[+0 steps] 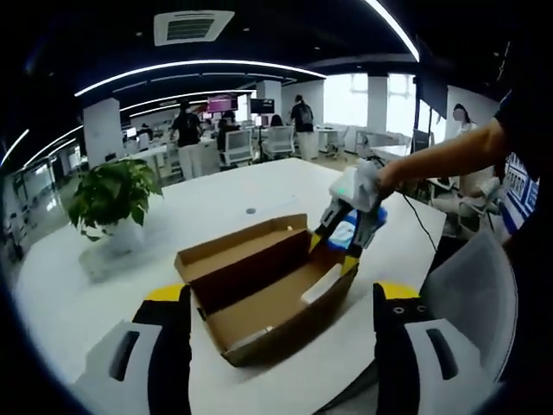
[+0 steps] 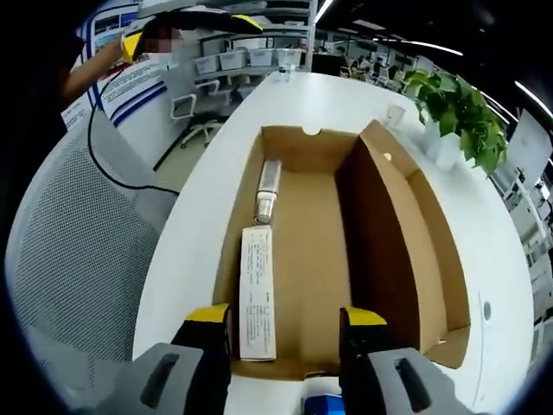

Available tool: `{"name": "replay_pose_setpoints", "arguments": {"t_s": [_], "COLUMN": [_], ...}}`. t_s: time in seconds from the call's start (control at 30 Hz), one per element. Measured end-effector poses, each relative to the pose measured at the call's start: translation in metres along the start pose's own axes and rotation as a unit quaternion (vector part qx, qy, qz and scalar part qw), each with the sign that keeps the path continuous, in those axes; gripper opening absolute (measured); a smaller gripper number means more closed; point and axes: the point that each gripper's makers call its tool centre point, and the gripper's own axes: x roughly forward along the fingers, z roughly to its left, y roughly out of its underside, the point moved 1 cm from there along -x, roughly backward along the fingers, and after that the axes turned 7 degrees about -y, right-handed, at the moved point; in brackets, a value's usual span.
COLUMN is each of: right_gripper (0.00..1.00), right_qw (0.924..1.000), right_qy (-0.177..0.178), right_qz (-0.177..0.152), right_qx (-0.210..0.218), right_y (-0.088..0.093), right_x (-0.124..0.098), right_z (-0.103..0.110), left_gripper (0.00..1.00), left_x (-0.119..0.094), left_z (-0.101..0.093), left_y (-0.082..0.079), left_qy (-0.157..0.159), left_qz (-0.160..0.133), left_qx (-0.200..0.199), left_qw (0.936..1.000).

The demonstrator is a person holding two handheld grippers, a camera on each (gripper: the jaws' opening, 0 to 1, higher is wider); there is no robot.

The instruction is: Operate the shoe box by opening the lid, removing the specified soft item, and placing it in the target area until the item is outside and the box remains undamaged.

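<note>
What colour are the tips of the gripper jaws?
Yellow, on black jaws; clearest on the right gripper in the right gripper view.

Both grippers: left gripper [image 1: 281,324] and right gripper [image 2: 287,333] have black jaws, yellow tips, grey-white housings with dark slots.

Open shoe box [image 1: 268,294] on the desk [image 1: 78,303], lid [image 1: 246,259] standing up along one long side.

Inside the box, a flat paper packet [image 2: 257,294] lies along the wall opposite the lid, with a tube [image 2: 268,188] just beyond it. A potted plant [image 1: 112,201] stands on the desk well apart from the box, on the lid's side; the right hand-held gripper [image 1: 346,233] hangs over the box's far end.
</note>
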Motion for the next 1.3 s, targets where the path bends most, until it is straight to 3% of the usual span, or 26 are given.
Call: {"name": "replay_pose_setpoints", "arguments": {"t_s": [0.3, 0.83, 1.3], "right_gripper": [0.40, 0.16, 0.14], "right_qw": [0.9998, 0.9991, 0.9995], "right_qy": [-0.018, -0.041, -0.032], "right_qz": [0.005, 0.013, 0.001], "right_qx": [-0.001, -0.002, -0.002], "right_y": [0.000, -0.001, -0.005], "right_x": [0.014, 0.023, 0.021], "right_z": [0.005, 0.013, 0.012], "left_gripper": [1.00, 1.00, 1.00], "left_x": [-0.013, -0.020, -0.024], "left_z": [0.006, 0.011, 0.014], "left_y": [0.015, 0.027, 0.035], "left_qy": [-0.018, -0.034, -0.042], "left_qz": [0.008, 0.009, 0.012], "left_qx": [-0.006, -0.020, -0.017], "left_qw": [0.9998, 0.9992, 0.9989]}}
